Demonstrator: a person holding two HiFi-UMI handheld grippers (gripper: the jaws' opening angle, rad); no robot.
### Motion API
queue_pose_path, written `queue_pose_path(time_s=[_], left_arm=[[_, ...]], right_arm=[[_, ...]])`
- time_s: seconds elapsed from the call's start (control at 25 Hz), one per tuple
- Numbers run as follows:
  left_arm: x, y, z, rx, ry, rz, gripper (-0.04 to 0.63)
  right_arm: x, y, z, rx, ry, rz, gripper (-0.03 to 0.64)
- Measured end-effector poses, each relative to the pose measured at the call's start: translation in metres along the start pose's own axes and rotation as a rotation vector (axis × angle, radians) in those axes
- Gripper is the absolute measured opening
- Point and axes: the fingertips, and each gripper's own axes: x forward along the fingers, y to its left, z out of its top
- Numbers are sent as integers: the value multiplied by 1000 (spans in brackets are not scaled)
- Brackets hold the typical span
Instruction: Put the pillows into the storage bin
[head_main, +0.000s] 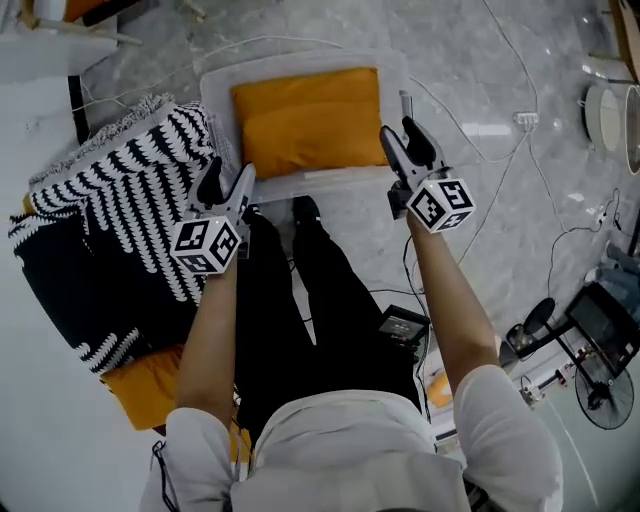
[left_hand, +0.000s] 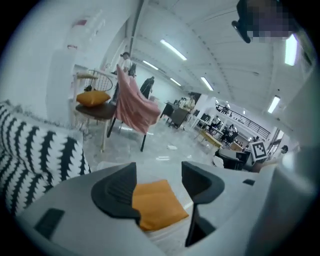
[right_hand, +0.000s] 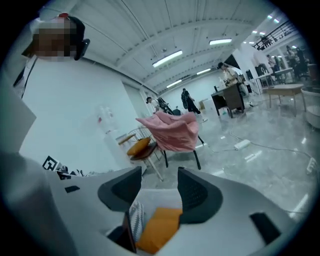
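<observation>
Head view: an orange pillow (head_main: 308, 118) lies flat inside the bin (head_main: 215, 92) at 12 o'clock and fills most of it. The left gripper (head_main: 228, 186) hovers at the bin's 7 o'clock corner, the right gripper (head_main: 402, 142) at its 4 o'clock edge. Both are released and carry nothing. Striped pillows (head_main: 130, 190) are stacked at 9 o'clock, and a second orange pillow (head_main: 140, 388) pokes out below them at 7 o'clock.

Left gripper view: the jaws stand apart with nothing between the pads. The orange pillow shows beyond them at 6 o'clock, and a striped pillow is at 9 o'clock.

Right gripper view: the jaws are apart and empty. The orange pillow and a striped edge are low at 6 o'clock.

This pillow looks placed, so the step in hand is probably fetching the next one. Swing both grippers toward 9 o'clock and take the top striped pillow by opposite edges. Pinch deep into the fabric so the soft filling does not slip. Lift it level and lay it square on the orange pillow, corners inside the rim.
</observation>
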Motion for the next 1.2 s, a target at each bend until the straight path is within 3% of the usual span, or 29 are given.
queue_pose_path(time_s=[0.28,0.48,0.6,0.76,0.92,1.2], left_arm=[[-105,-46,155,120,-281,1,282],[-210,-103,229,209,-421,27,279],[-269,-121,259,264,-483,62,268],[-359,-114,276,284,-562,146,268],[-430,-99,267,296,-593,254,252],[-568,-56,209,167,-659,540,252]], right_arm=[[-34,104,148,-108,-207,121,242],[-89,178,244,-182,-311,214,231],[-110,234,276,-222,-355,299,212],[-112,326,302,-308,-424,429,212],[-113,396,296,-320,-396,568,212],[-114,521,264,-345,-342,843,212]])
